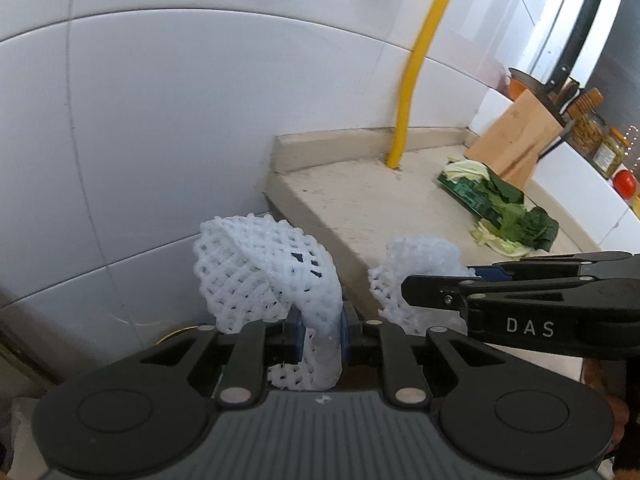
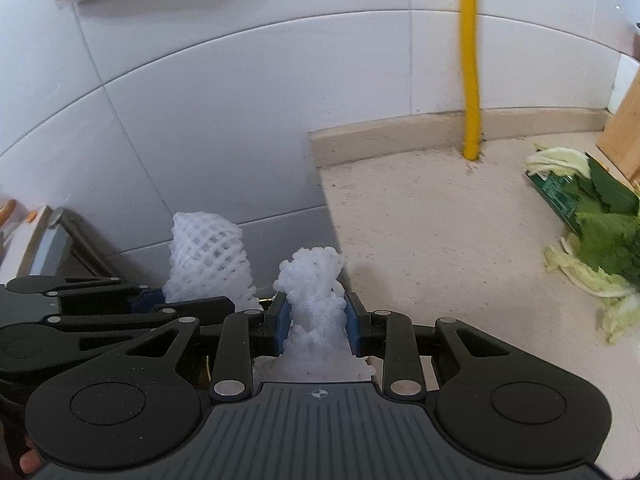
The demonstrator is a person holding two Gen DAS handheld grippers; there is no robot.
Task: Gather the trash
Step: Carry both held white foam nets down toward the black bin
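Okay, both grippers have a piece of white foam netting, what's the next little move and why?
Probably carry both past the counter edge toward wherever the bin is; none shows. The left gripper is shut on its foam net, the right gripper on its foam net, and vegetable scraps remain.

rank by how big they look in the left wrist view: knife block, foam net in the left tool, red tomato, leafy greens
1. foam net, though it sits nearest the camera, which inflates it
2. knife block and leafy greens look alike, unranked
3. red tomato, smallest
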